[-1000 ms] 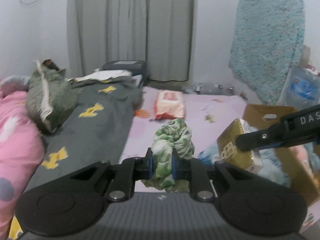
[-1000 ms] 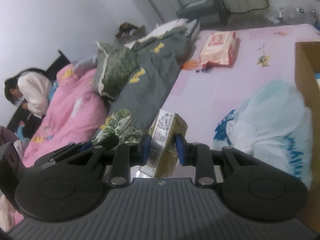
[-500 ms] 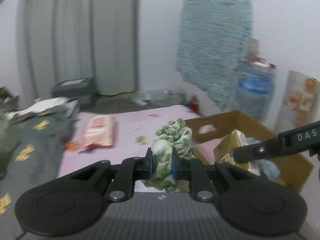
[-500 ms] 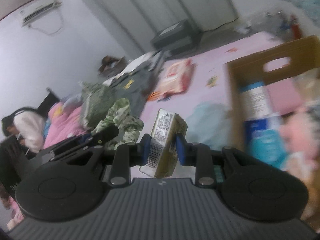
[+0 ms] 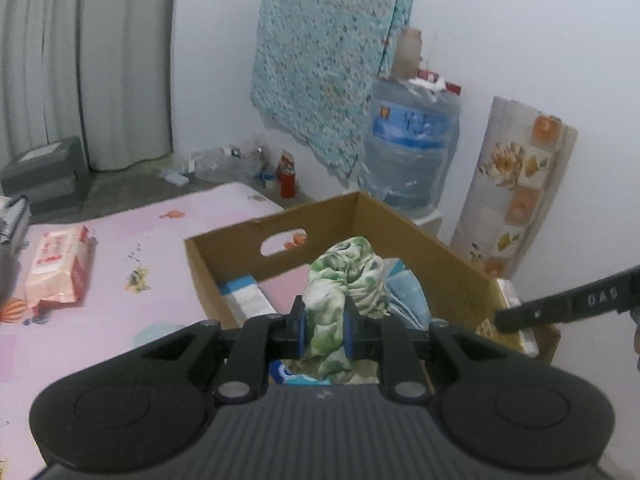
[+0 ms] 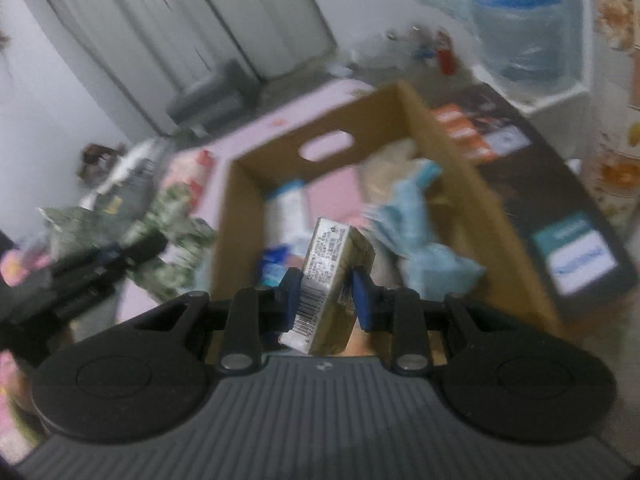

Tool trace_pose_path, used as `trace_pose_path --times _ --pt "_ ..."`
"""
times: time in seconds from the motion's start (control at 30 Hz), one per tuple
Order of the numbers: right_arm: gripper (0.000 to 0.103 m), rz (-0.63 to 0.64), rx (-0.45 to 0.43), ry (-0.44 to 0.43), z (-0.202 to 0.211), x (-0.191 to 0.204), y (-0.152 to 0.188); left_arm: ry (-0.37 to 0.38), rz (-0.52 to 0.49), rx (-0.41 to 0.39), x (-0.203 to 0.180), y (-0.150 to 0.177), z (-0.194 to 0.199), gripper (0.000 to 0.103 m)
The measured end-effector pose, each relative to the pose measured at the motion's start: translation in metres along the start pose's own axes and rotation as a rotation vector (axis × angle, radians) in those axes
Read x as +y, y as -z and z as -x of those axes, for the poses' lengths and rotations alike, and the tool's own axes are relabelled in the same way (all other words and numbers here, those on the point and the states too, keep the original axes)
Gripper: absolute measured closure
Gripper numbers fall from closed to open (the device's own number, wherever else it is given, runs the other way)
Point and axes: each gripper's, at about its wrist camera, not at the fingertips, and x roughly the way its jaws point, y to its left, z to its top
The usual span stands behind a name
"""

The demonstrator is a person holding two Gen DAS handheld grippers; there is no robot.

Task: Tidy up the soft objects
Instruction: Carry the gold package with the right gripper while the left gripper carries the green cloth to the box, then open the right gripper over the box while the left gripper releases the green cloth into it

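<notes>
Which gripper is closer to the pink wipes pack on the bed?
Left. The left gripper holds its green cloth nearer the wipes pack; the right gripper is farther, over the cardboard box.

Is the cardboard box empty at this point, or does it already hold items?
Already holding items. Inside the cardboard box lie a white-and-blue packet and crumpled light blue fabric on a pink bottom.

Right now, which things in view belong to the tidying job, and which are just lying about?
Job:
green cloth, in left gripper
gold pack, in right gripper
cardboard box

Lying about:
pink wipes pack
water jug
hanging blue fabric
</notes>
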Motion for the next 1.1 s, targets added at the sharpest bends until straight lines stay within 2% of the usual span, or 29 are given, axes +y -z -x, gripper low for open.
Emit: trace_pose_path --times 0.2,0.37,0.43,0.53,0.63,0.7,0.83,0.97,1.1 --pt "0.076 0.132 0.177 0.119 -0.045 -0.006 -0.001 -0.004 0.009 0.038 -0.002 0.003 -0.016 0.085" --pt "0.073 0.403 0.278 0.235 -0.094 0.022 0.005 -0.024 0.011 0.059 -0.002 0.003 -0.024 0.085" --pt "0.070 0.437 0.336 0.205 -0.110 0.028 0.013 -0.031 0.008 0.063 -0.002 0.002 -0.026 0.085" --pt "0.063 0.374 0.364 0.112 -0.119 0.026 0.012 -0.034 0.001 0.070 -0.003 0.002 -0.028 0.085" --pt "0.059 0.318 0.285 0.095 -0.102 0.019 0.008 -0.026 -0.016 0.077 -0.008 0.000 -0.031 0.084" --pt "0.057 0.219 0.213 0.067 -0.082 0.004 0.001 -0.011 -0.029 0.086 -0.014 -0.001 -0.035 0.084" --pt "0.051 0.025 -0.001 0.025 -0.024 -0.026 0.003 0.055 -0.060 0.137 -0.034 -0.001 -0.051 0.084" --pt "0.046 -0.105 -0.209 0.021 0.034 -0.053 0.027 0.119 -0.094 0.209 -0.060 -0.002 -0.073 0.084" --pt "0.042 -0.204 -0.316 0.033 0.064 -0.075 0.058 0.182 -0.119 0.268 -0.091 -0.009 -0.095 0.084"
